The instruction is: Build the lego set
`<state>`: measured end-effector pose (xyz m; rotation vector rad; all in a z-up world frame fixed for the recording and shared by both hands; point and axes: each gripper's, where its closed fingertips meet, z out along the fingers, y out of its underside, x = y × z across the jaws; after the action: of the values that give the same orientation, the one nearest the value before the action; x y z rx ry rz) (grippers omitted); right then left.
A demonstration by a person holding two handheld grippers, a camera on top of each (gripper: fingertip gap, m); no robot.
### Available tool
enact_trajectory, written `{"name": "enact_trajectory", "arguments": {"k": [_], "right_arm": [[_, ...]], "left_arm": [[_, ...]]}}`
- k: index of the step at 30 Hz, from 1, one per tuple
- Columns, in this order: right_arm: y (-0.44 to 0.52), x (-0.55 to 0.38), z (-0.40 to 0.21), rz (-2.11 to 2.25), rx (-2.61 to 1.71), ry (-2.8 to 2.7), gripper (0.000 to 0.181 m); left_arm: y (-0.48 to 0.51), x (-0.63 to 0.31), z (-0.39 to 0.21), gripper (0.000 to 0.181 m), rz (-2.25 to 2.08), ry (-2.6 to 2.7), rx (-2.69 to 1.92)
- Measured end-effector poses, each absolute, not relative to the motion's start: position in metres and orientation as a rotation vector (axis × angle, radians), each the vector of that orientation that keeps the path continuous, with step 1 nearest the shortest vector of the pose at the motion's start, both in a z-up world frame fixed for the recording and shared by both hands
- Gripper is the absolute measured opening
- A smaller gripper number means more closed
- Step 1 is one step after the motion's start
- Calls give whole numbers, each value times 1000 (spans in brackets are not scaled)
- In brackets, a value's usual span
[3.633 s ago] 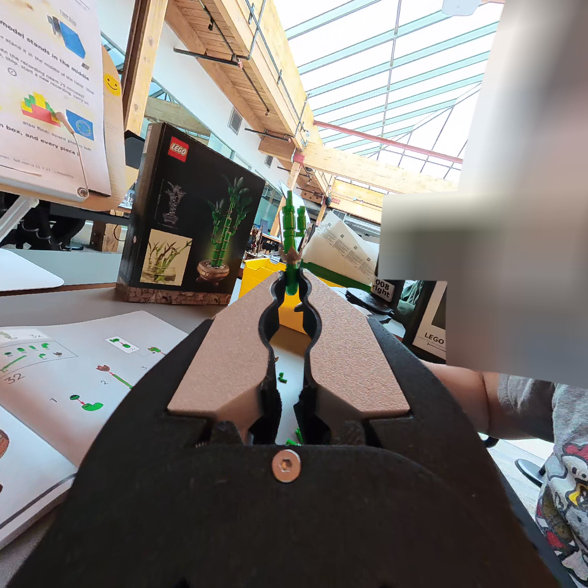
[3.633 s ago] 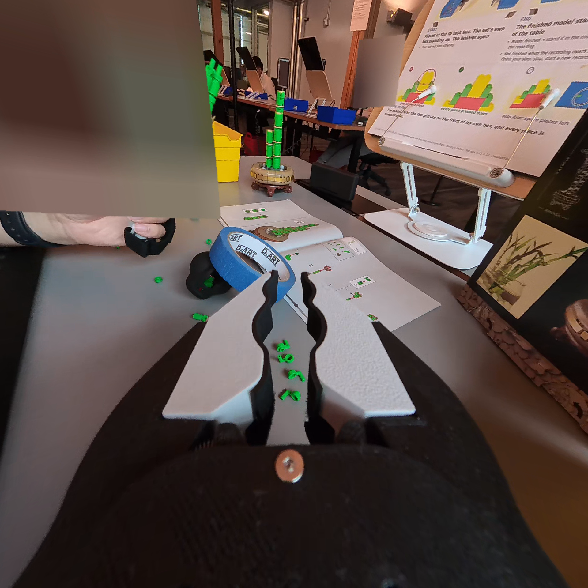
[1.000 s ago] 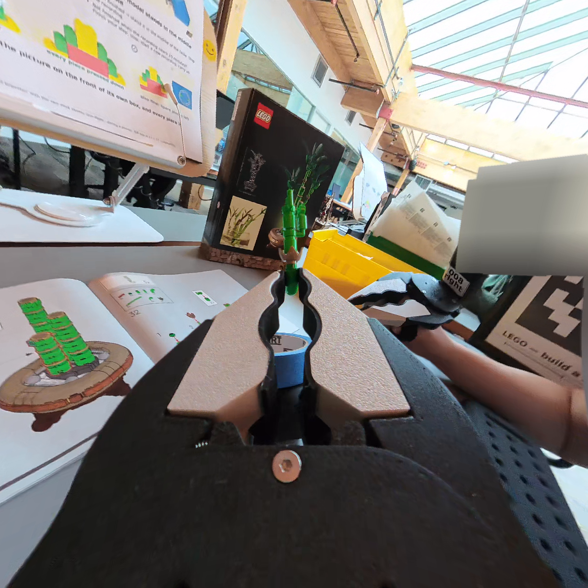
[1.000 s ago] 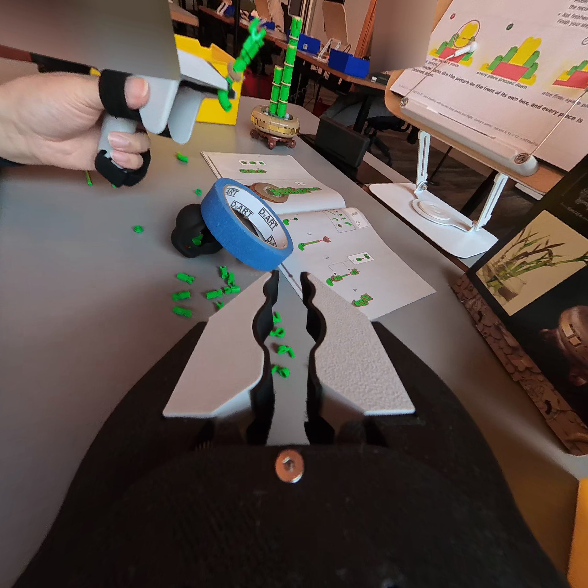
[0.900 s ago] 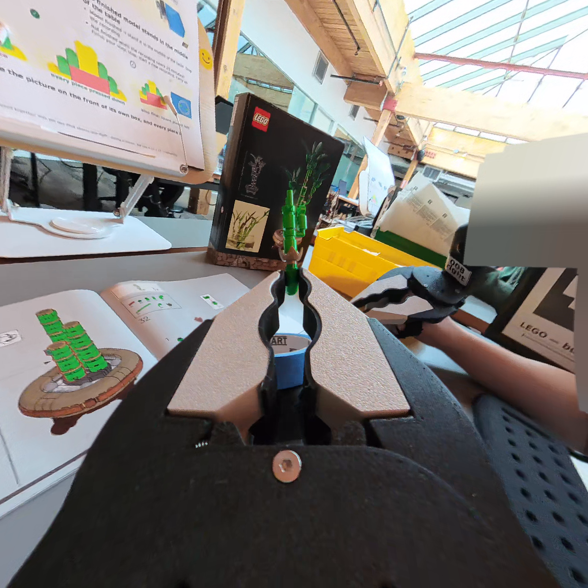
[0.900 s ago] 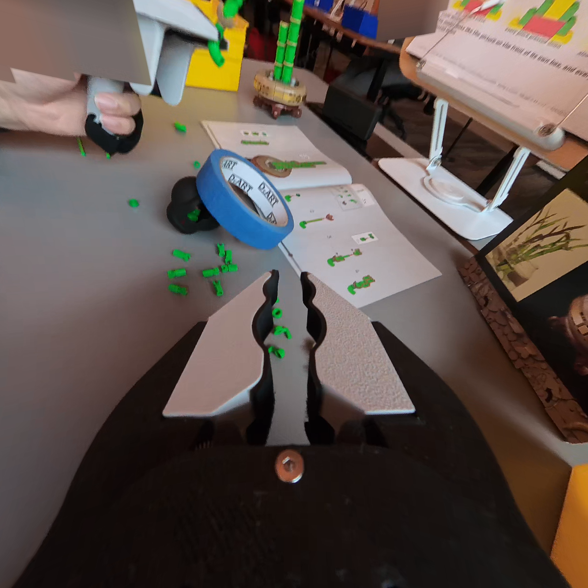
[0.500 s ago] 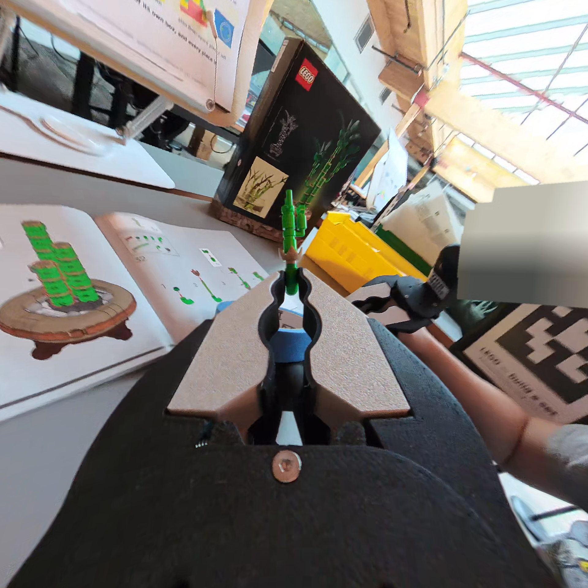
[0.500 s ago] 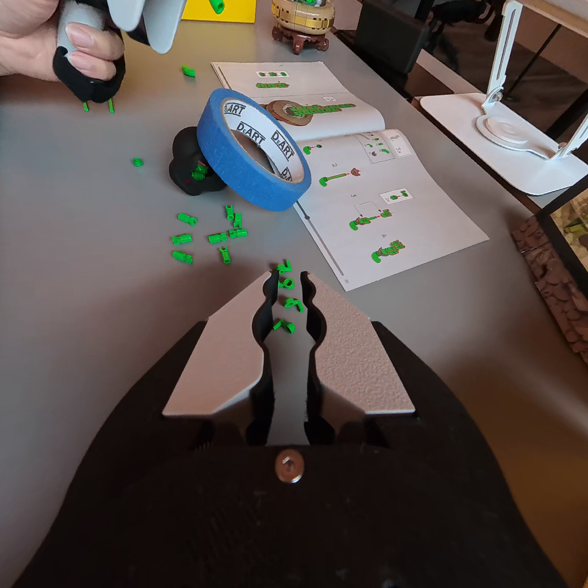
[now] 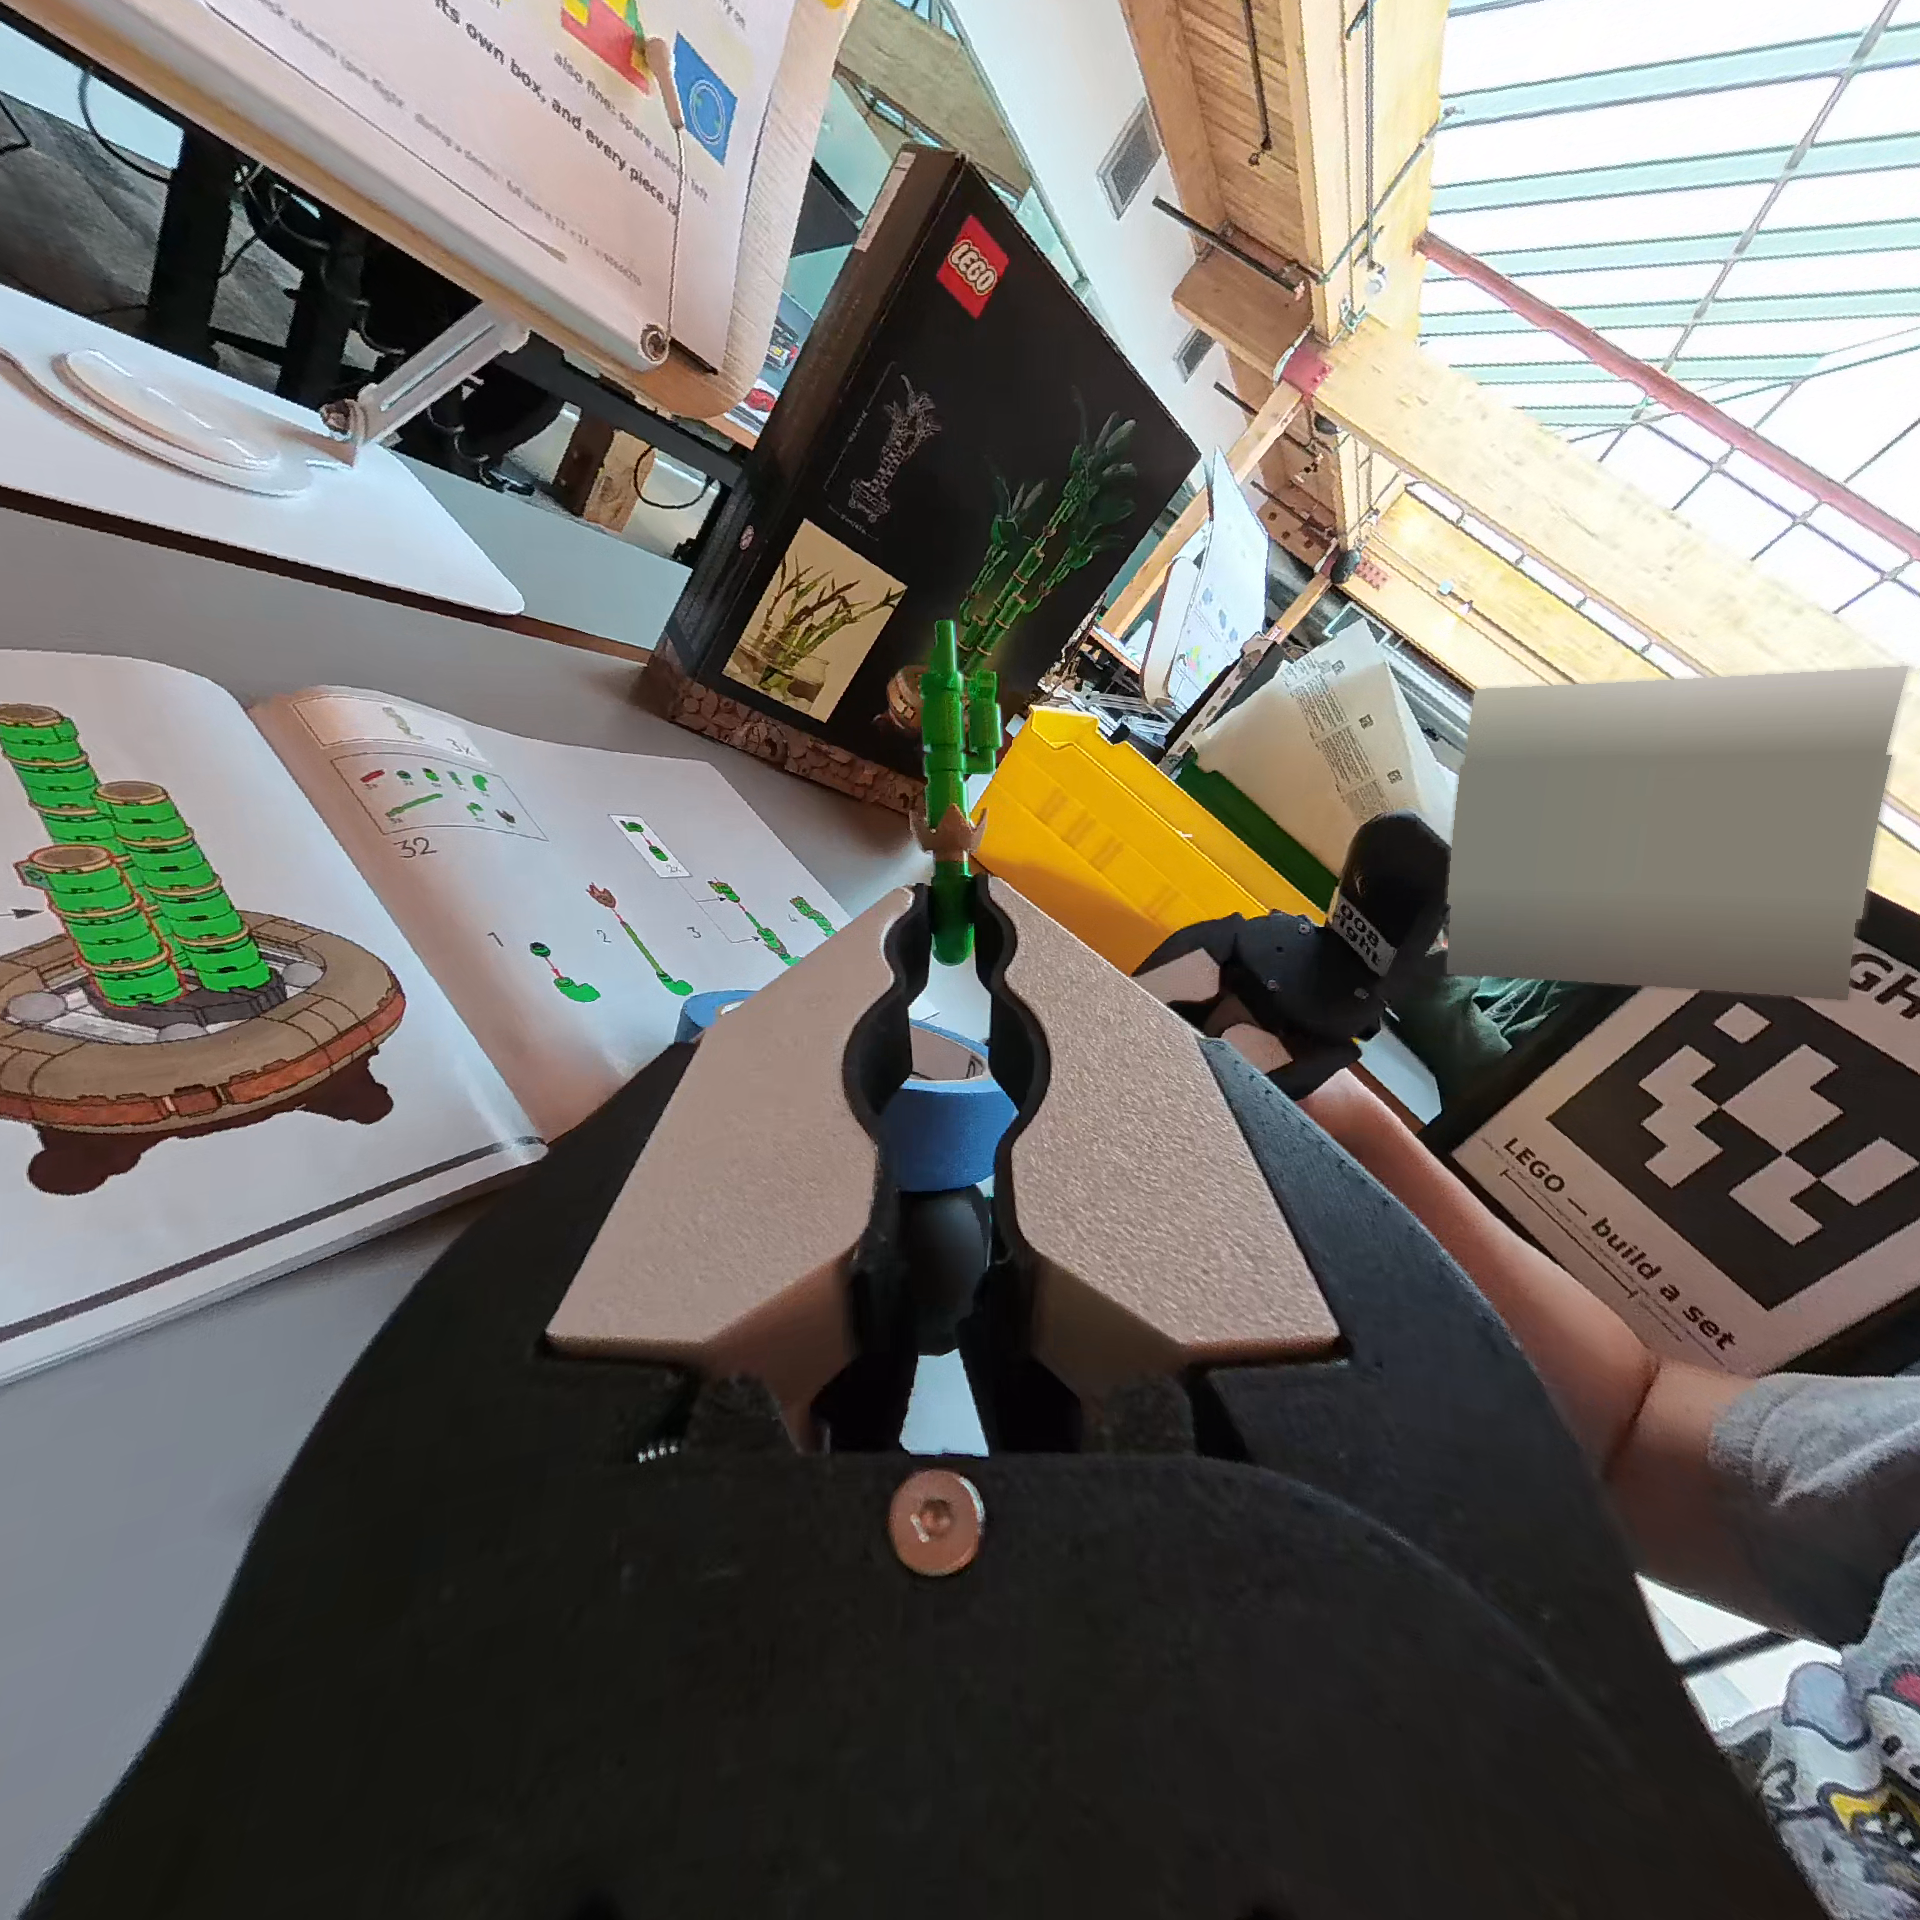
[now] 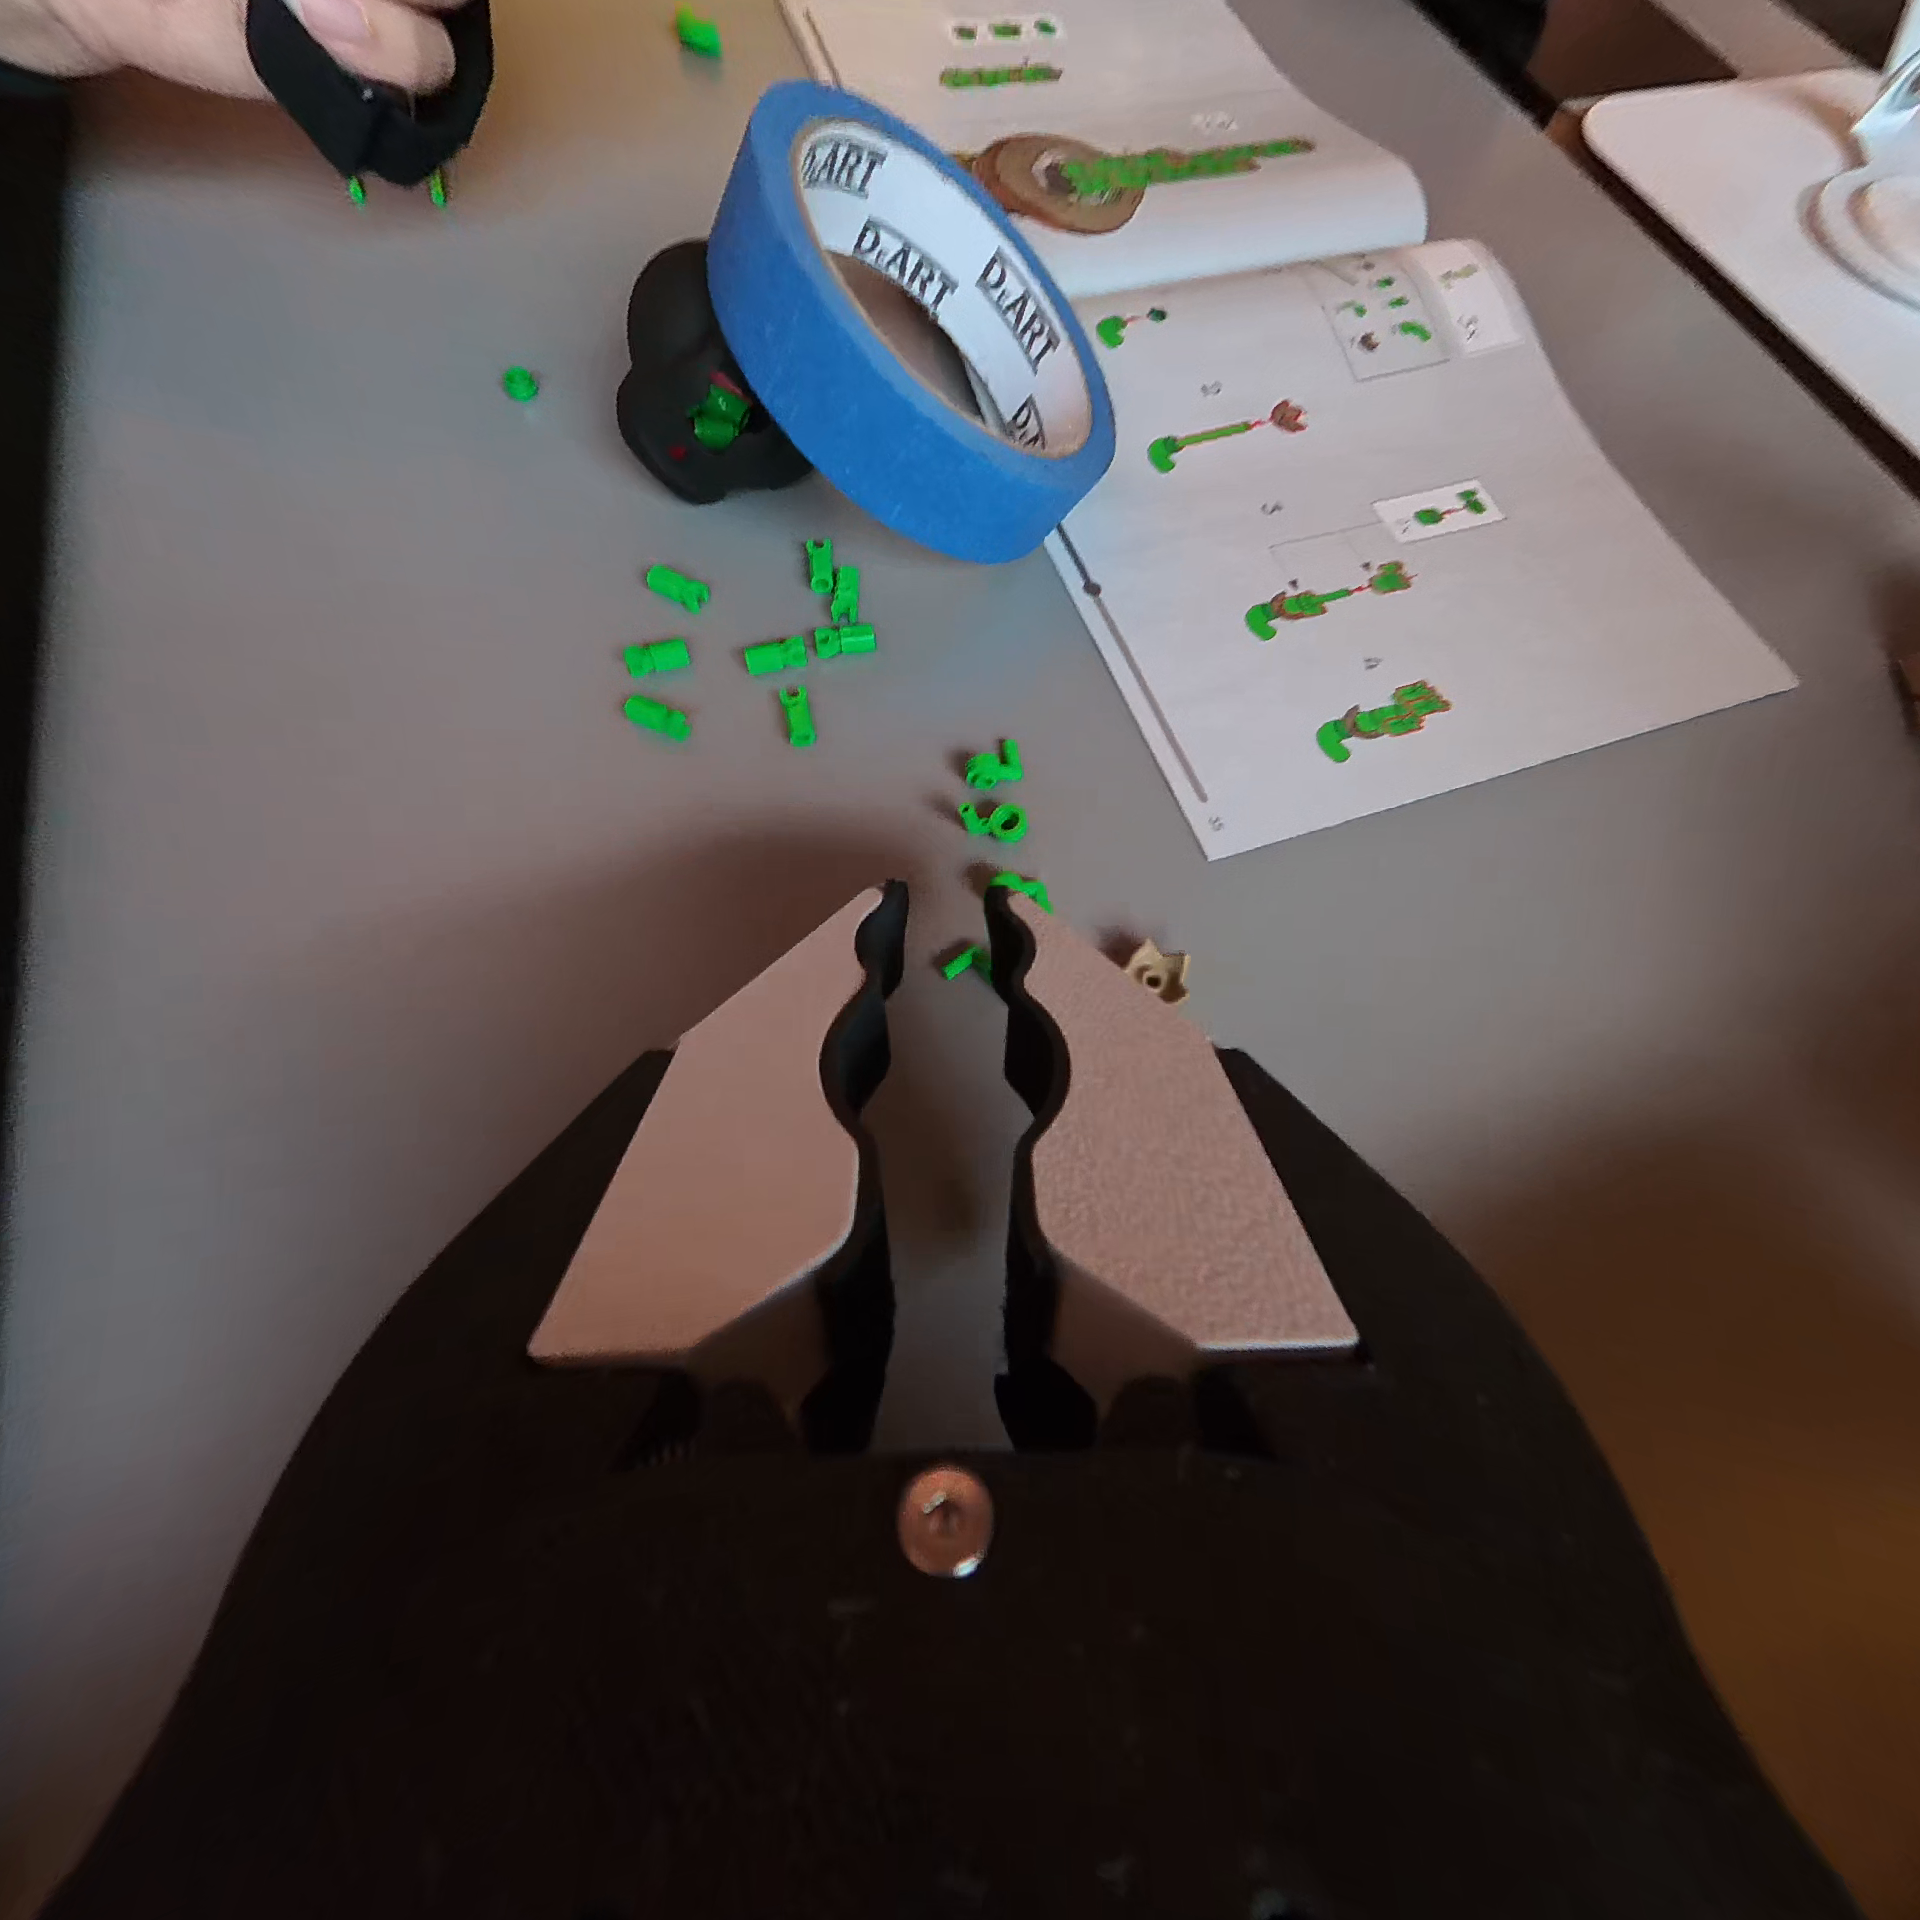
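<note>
Two tools are in my hands over the grey table (image 10: 260, 831). Largest on it is the black set box (image 9: 935, 499), standing upright beyond the open instruction booklet (image 9: 312, 883). A roll of blue tape (image 10: 904, 322) leans tilted against a black lump (image 10: 686, 416), its edge just beside the booklet. My left tool (image 9: 948, 914) is clamped on the lower end of a green bamboo stem (image 9: 951, 748), which stands up from the tips, clear of the table. My right tool (image 10: 940, 904) hangs low with its tips apart, a small green piece (image 10: 961, 961) lying between them. More loose green pieces (image 10: 769, 655) are scattered near the tape, and one tan piece (image 10: 1158, 971) sits just beside the right finger.
</note>
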<state>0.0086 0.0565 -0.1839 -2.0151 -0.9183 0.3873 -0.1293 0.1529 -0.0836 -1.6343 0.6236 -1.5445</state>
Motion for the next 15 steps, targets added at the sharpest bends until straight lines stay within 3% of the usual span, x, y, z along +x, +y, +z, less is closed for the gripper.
{"name": "enact_trajectory", "arguments": {"k": [15], "right_arm": [[56, 20, -189, 392, -2053, -896, 13]], "left_arm": [[151, -130, -77, 5, -1533, 637, -1606]]}}
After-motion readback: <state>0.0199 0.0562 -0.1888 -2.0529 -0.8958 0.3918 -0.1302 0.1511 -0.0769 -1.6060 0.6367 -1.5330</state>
